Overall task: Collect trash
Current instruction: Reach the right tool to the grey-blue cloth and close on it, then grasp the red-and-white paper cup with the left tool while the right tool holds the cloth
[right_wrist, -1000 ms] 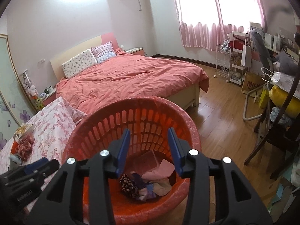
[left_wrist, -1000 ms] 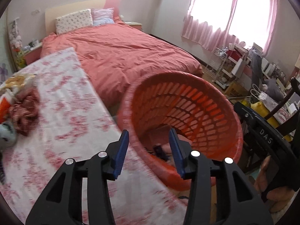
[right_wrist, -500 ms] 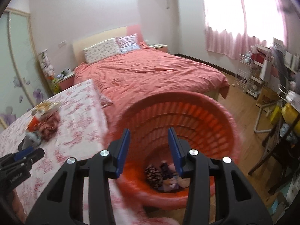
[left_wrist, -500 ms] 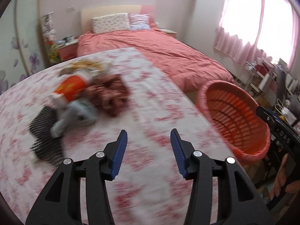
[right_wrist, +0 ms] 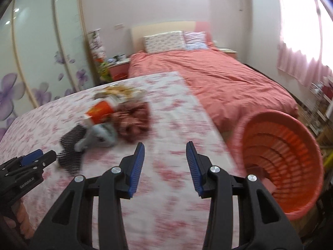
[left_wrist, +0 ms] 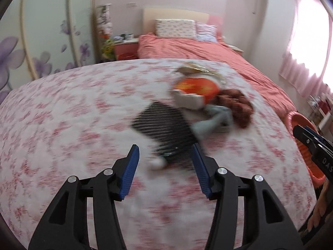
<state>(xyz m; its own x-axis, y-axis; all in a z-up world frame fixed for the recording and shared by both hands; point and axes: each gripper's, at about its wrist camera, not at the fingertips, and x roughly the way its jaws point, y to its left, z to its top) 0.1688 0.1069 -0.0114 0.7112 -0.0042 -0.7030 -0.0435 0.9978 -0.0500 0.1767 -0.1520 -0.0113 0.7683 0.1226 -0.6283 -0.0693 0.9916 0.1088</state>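
- Left gripper (left_wrist: 165,167): lower centre of the left wrist view; jaws about half open and opening; nothing gripped, though the near end of the black striped item (left_wrist: 164,132) shows in the gap beyond the tips.
- Right gripper (right_wrist: 165,165): lower centre of the right wrist view; jaws roughly half open and empty; only the floral cloth (right_wrist: 166,187) lies beneath them.
- Trash pile: in the left view it sits centre to right of centre, just beyond the left tips; the striped item lies nearest, a pale grey item (left_wrist: 210,120) touches it, a dark red crumpled item (left_wrist: 235,104) lies further right, and an orange-and-white package (left_wrist: 195,91) rests on the far side; all are blurred, so exact contacts cannot be confirmed.
- Step in hand, as judged: approach the pile for a pick; the left gripper is best placed for the striped item; widen the jaws further before descent; straddle one piece only; avoid pinching the cloth with it.
- Orange basket (right_wrist: 281,162): right side of the right view, off the edge of the covered surface and tilted toward the camera; probably the drop point; well apart from the pile.
- Obstruction: nothing stands between the left tips and the pile; the overlapping pieces may lift together.
- Far field: a bed with a coral cover (right_wrist: 218,77) in the upper centre; flower-printed wardrobe doors (right_wrist: 45,58) at the upper left; pink curtains (right_wrist: 299,62) at the upper right.
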